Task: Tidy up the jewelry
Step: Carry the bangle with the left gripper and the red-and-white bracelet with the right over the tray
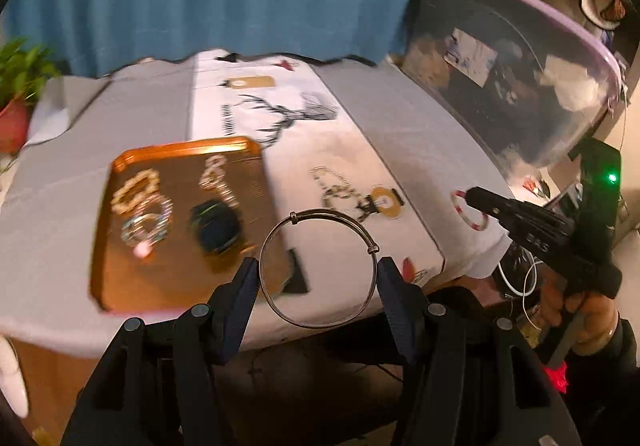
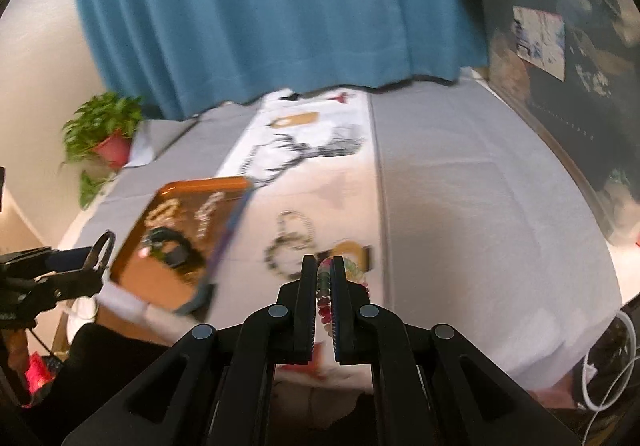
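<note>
Silver bangle [image 1: 318, 268] pinched between fingers of left gripper [image 1: 318, 274], above table edge, orange tray [image 1: 120, 286] beyond left jaw. Beaded bracelet [image 2: 325, 294] clamped in near-closed jaws of right gripper [image 2: 322, 286] — chain bracelet [image 2: 290, 242] just ahead on cloth.

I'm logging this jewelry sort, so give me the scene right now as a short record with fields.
left gripper: shut on a silver bangle, held above the table's near edge
right gripper: shut on a beaded bracelet of mixed colours
tray: orange, on the cloth, holds several bracelets and a dark watch
left on cloth: a chain right of the tray
image: blurred, small pieces hard to identify
</note>
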Demonstrator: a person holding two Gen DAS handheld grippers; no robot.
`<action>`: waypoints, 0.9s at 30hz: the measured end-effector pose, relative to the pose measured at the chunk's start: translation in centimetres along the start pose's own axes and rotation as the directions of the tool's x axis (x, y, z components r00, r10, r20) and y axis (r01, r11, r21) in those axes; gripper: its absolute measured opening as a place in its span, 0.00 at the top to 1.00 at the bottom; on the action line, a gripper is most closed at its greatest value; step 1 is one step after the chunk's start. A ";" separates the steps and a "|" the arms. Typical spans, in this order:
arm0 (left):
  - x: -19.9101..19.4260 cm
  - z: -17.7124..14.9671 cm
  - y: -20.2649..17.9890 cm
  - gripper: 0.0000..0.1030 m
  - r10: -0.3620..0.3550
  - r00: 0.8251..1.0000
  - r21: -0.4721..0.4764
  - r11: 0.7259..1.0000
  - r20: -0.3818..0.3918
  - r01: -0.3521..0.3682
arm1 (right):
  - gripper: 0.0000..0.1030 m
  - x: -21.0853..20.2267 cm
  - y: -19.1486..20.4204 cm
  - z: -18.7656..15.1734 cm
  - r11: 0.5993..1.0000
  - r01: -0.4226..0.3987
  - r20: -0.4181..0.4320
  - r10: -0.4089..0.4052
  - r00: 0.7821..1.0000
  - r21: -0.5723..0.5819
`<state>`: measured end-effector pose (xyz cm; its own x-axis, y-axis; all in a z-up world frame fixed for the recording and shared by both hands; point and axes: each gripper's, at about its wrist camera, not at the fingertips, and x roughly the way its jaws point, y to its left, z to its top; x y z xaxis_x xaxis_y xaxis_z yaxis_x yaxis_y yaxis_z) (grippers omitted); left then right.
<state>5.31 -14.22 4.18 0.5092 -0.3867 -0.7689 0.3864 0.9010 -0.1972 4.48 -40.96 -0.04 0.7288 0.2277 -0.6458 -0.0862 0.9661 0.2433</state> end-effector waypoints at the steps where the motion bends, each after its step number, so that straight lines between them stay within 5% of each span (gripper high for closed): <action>1: -0.6 -0.4 0.6 0.46 0.007 1.000 -0.010 1.000 0.006 -0.007 | 0.93 -0.3 0.8 -0.2 1.000 -0.003 0.002 0.003 1.000 -0.013; 8: -4.3 -3.8 5.0 0.46 0.045 0.998 -0.085 0.996 0.051 -0.041 | 0.93 -2.8 4.4 -0.7 0.999 -0.009 0.022 0.010 1.000 -0.048; 17: -5.2 -4.4 6.4 0.46 0.030 0.996 -0.099 0.995 0.083 -0.022 | 0.93 -3.7 -0.8 1.6 0.993 0.077 0.029 -0.080 0.996 0.085; 27: -2.9 -3.2 5.4 0.46 0.011 0.999 -0.084 0.996 0.053 -0.007 | 0.93 -2.5 -5.6 0.9 0.956 -0.088 -0.002 0.093 0.996 0.281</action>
<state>3.49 -7.61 3.43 0.5537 -0.3863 -0.7377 0.3170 0.9170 -0.2423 3.77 -46.99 0.83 0.7160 0.3167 -0.6222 0.0439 0.8690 0.4929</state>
